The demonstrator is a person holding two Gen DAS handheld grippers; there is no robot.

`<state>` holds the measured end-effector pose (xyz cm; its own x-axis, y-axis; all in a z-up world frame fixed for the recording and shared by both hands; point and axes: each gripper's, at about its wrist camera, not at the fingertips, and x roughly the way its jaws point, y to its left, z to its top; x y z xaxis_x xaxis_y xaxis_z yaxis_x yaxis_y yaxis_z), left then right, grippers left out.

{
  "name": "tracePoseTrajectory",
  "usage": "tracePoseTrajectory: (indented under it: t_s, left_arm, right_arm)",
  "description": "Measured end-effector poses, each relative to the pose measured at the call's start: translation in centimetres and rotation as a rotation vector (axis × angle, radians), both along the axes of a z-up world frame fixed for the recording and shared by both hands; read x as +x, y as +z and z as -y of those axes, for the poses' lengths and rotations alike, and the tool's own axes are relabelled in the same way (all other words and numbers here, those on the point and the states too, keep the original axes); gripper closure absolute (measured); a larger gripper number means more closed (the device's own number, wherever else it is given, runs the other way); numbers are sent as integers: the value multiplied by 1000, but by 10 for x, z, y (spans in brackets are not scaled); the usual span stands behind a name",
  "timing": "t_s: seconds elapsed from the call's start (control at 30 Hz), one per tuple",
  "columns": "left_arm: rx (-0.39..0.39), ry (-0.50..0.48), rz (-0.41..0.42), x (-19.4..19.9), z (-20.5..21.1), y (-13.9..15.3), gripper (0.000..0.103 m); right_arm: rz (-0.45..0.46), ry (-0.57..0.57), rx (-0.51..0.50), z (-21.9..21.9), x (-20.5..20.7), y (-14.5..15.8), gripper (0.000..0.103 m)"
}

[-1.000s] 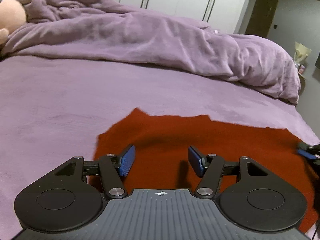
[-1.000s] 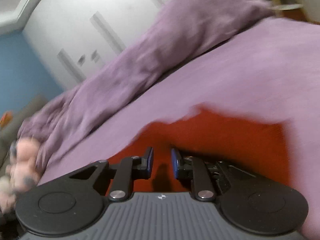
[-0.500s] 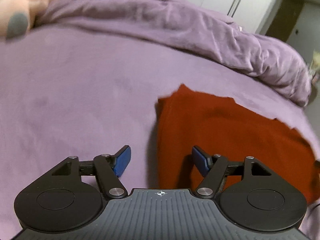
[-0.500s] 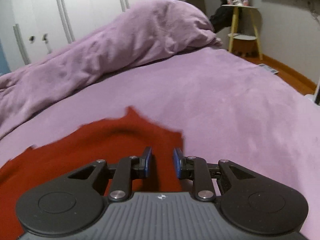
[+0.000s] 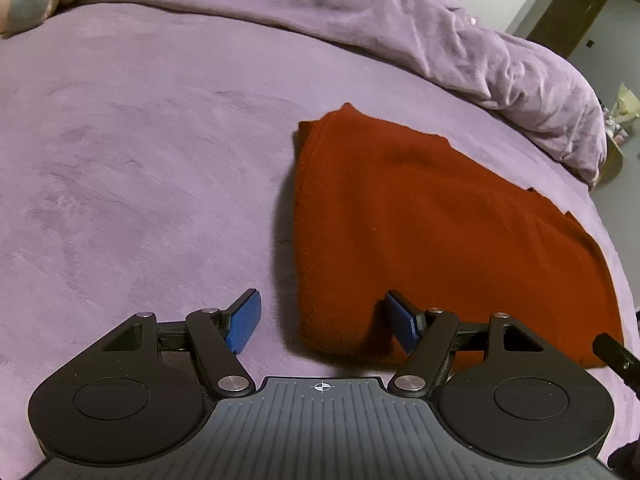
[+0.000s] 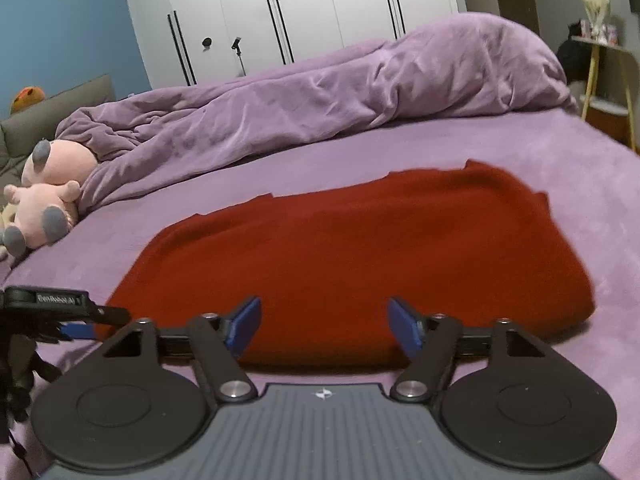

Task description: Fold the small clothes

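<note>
A red knitted garment (image 5: pixel 420 220) lies folded flat on the purple bed sheet (image 5: pixel 140 160); it also shows in the right wrist view (image 6: pixel 360 248). My left gripper (image 5: pixel 322 326) is open and empty, low over the garment's near left corner, with one pad over the sheet and the other over the cloth. My right gripper (image 6: pixel 324 326) is open and empty, just in front of the garment's near edge. The left gripper also shows at the left edge of the right wrist view (image 6: pixel 60 308).
A bunched purple duvet (image 6: pixel 320 100) lies along the far side of the bed. Pink plush toys (image 6: pixel 44 196) sit at the far left. White wardrobe doors (image 6: pixel 300 12) stand behind. A small side table (image 6: pixel 604 68) stands at the right.
My right gripper has opened wide and swung to face the garment's long edge. My left gripper has shifted a little, and the garment now lies still and folded.
</note>
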<state>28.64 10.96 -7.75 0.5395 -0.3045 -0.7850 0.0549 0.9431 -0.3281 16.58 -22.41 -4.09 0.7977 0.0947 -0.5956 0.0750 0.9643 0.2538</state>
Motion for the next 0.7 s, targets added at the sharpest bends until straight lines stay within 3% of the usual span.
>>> tracePoseTrajectory:
  t_s: [0.1, 0.23, 0.4, 0.53, 0.6, 0.7]
  left_arm:
    - [-8, -14, -5, -1, 0, -1, 29]
    - [-35, -16, -6, -1, -4, -3, 29]
    - [-83, -17, -10, -3, -14, -5, 29]
    - [-176, -13, -27, -8, -29, -8, 28]
    - [-231, 2, -40, -7, -38, -11, 28]
    - [-343, 50, -70, -2, -51, -20, 28]
  right_arm:
    - [-8, 15, 31, -8, 5, -1, 21]
    - [-28, 19, 50, -16, 13, -3, 18]
    - [-39, 9, 197, -11, 25, -10, 16]
    - [-98, -29, 322, -1, 37, -28, 17]
    - [-127, -49, 326, -1, 40, -37, 34]
    - [-100, -67, 289, -4, 38, -43, 48]
